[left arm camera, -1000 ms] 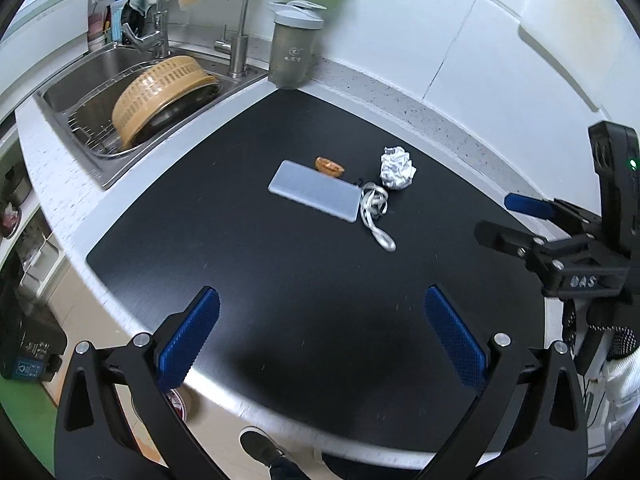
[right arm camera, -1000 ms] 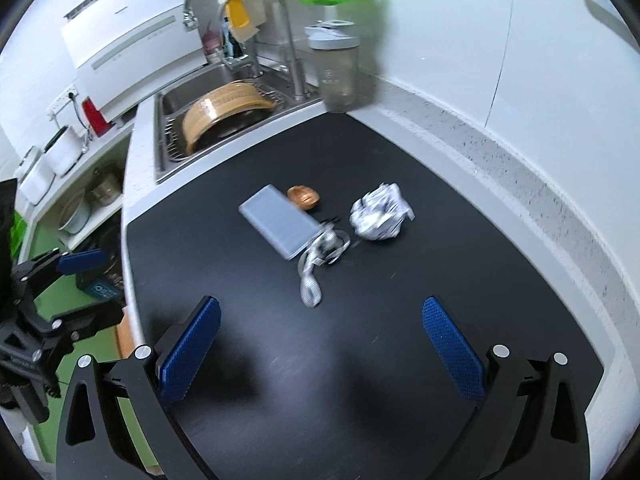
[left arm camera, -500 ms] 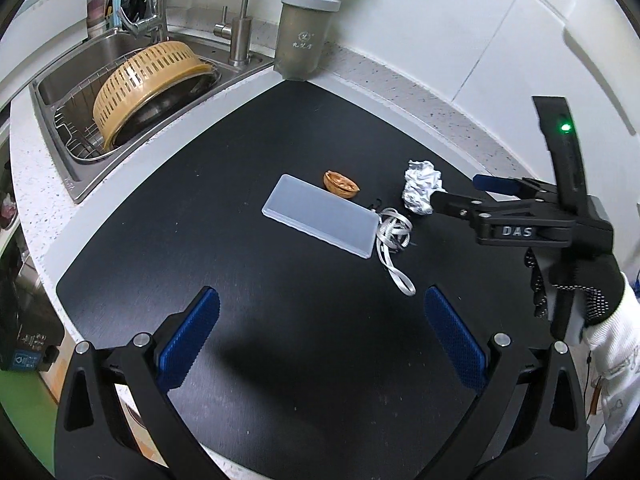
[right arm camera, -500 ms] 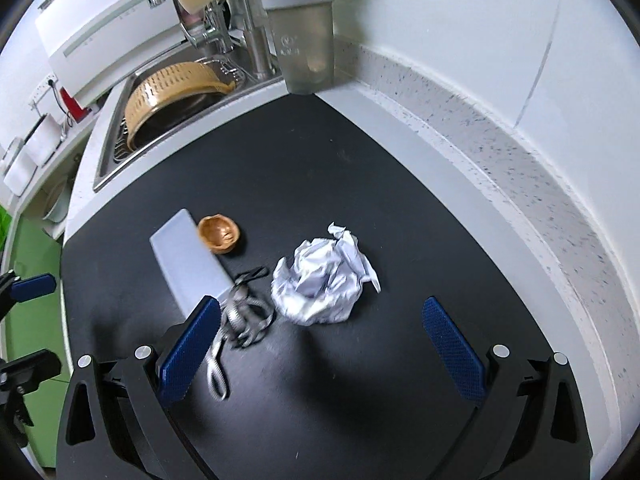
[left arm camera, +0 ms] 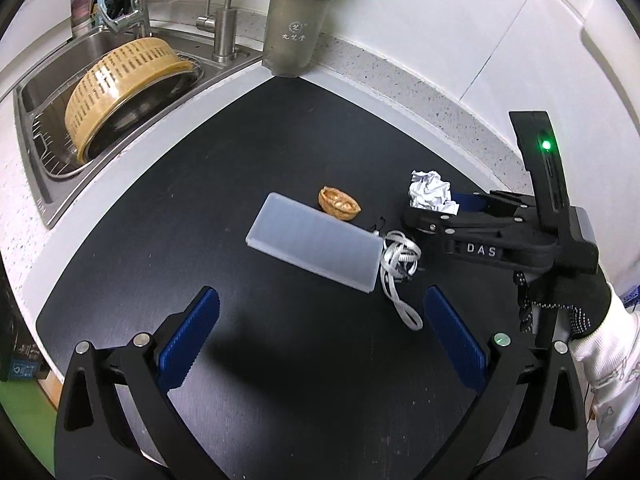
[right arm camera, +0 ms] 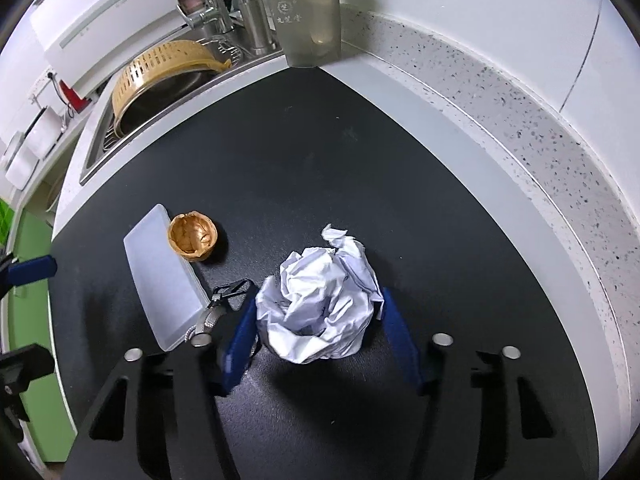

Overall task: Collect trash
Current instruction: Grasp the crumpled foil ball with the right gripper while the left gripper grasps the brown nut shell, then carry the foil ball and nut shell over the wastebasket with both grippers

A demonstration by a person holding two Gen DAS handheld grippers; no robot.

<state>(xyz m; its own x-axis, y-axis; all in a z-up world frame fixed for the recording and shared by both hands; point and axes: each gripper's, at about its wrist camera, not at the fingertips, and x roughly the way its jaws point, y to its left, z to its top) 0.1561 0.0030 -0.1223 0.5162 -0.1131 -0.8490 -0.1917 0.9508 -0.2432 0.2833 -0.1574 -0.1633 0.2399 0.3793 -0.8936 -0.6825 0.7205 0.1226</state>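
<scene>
A crumpled white paper ball [right arm camera: 320, 300] lies on the black mat [right arm camera: 360, 160], and my right gripper [right arm camera: 320, 336] is over it, jaws closing. Both blue pads touch the ball's sides. From the left wrist view the same paper ball [left arm camera: 430, 194] sits between the tips of the right gripper [left arm camera: 436, 208], held by a gloved hand. A walnut shell half [left arm camera: 338, 210], a translucent plastic lid [left arm camera: 312, 248] and a tangled white cord [left arm camera: 398, 264] lie just left of the ball. My left gripper [left arm camera: 320, 340] hovers open above the mat in front of the lid, holding nothing.
At the back left a sink [left arm camera: 40, 184] holds a yellow colander [left arm camera: 120, 88] on a rack. A grey shaker cup [left arm camera: 298, 28] stands at the mat's far corner beside the faucet [left arm camera: 224, 20]. A speckled counter strip [right arm camera: 520, 140] and white wall border the mat's right side.
My right gripper came down over the paper ball and its jaws narrowed from wide open onto it. My left gripper moved forward and lower toward the lid.
</scene>
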